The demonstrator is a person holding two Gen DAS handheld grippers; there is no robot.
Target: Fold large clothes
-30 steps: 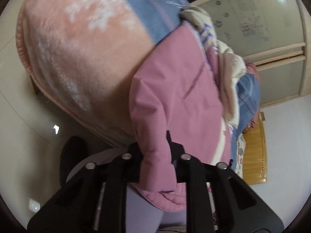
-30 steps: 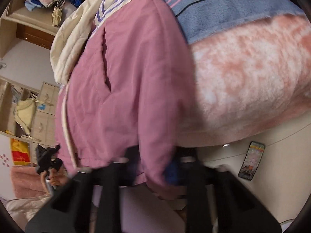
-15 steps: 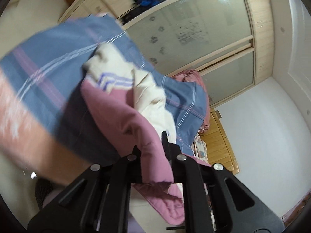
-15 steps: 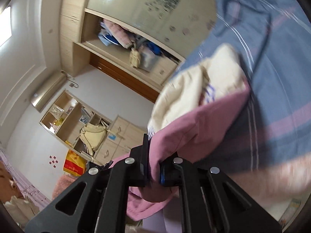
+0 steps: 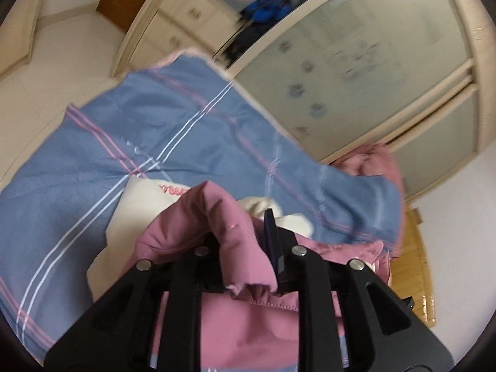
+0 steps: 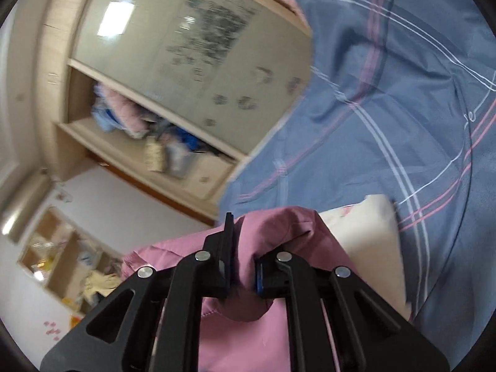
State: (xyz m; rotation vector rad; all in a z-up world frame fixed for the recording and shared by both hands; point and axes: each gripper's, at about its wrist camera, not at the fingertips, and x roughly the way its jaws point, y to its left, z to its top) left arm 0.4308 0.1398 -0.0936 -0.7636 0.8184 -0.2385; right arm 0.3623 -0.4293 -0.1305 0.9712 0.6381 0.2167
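A pink quilted jacket (image 5: 217,217) with a cream lining (image 5: 139,204) lies on a blue striped bedspread (image 5: 124,130). My left gripper (image 5: 245,248) is shut on a fold of the pink jacket's hem. In the right wrist view my right gripper (image 6: 243,257) is shut on another fold of the same pink jacket (image 6: 279,226), with the cream lining (image 6: 365,232) to its right. The jacket bunches over both grippers and hides the fingertips in part.
The blue bedspread (image 6: 387,108) covers the bed. A wardrobe with frosted sliding doors (image 5: 356,62) stands behind, with an open shelf of piled clothes (image 6: 139,124). A pink blanket (image 5: 378,161) sits at the bed's far side. A wooden headboard (image 5: 415,266) is at right.
Both grippers have swung upward and forward over the bed with the jacket held. The pink fleece bed edge and floor have left view; the bed top and wardrobe now fill it.
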